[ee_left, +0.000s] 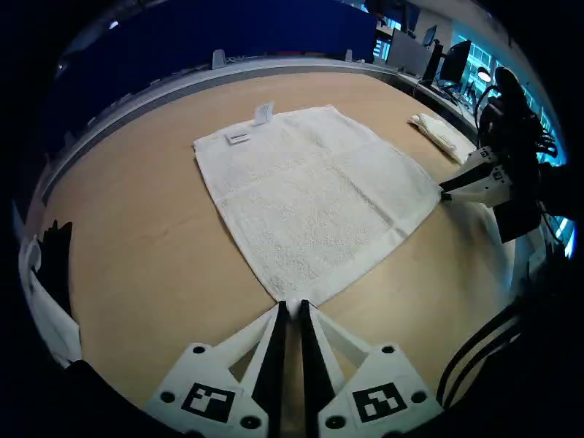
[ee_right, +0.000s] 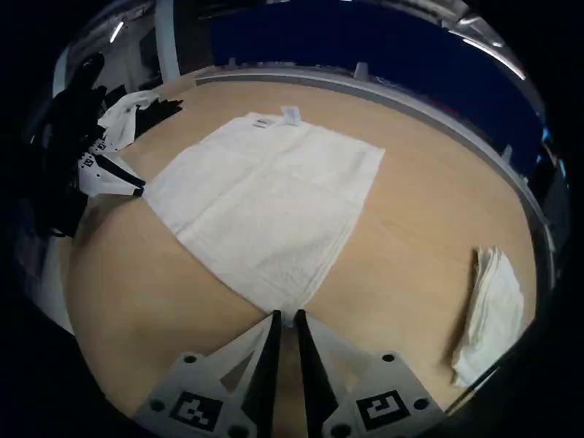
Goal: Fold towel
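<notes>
Two towel point(ee_left: 314, 197) corners in left claw point(ee_left: 293, 306), right claw point(ee_right: 287, 314)

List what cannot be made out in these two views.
- Left gripper view: print on the labels of the towel, too small.
- Left gripper view: dark things at the table edge, cut off by the view's edge.
- Right gripper view: layers of the folded cloth, blurred.
</notes>
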Available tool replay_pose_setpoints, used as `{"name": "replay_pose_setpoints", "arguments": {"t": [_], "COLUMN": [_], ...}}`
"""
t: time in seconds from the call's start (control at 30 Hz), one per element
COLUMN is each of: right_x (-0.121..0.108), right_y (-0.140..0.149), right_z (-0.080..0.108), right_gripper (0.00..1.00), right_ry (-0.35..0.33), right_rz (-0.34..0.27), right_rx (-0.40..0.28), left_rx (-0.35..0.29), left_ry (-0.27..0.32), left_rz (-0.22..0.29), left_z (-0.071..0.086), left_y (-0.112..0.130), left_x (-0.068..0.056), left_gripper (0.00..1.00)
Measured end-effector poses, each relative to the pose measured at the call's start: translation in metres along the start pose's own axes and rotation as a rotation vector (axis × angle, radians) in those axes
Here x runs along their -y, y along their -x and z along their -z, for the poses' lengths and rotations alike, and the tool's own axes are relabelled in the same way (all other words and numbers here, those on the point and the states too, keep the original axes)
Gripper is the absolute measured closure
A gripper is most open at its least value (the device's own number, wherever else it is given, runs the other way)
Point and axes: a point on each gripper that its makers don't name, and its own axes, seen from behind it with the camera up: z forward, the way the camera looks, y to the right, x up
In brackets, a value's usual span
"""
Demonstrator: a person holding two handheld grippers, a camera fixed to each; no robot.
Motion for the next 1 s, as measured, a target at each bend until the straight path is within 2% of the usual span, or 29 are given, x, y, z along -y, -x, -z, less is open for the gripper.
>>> {"name": "replay_pose_setpoints", "arguments": {"t": [0.3,0.6,0.8,1.0], "right_x": [0.001,-0.002,-0.001,0.001], "right_y": [-0.004,-0.002,0.0,0.002], "right_z": [0.001,-0.001,-0.001,-0.001], "right_gripper": [0.86,0.88,0.89,0.89], "right_ry": [0.0,0.003,0.004,-0.014], "right_rz": [-0.02,-0.026,-0.007,-0.025], "right_rx": [-0.009,-0.004,0.008,0.02], "left_rx": [-0.007,-0.02,-0.006,-0.001], "left_ry": [0.013,0.016,0.02,0.034], "left_rz": [0.001,0.02,0.001,-0.003], "left_z": [0.004,0.007,0.006,0.005], "left_y": [0.002,0.0,0.004,0.005], "left_x": [-0.006,-0.005,-0.007,-0.011], "left_gripper": [0.91,0.91,0.91,0.91]}}
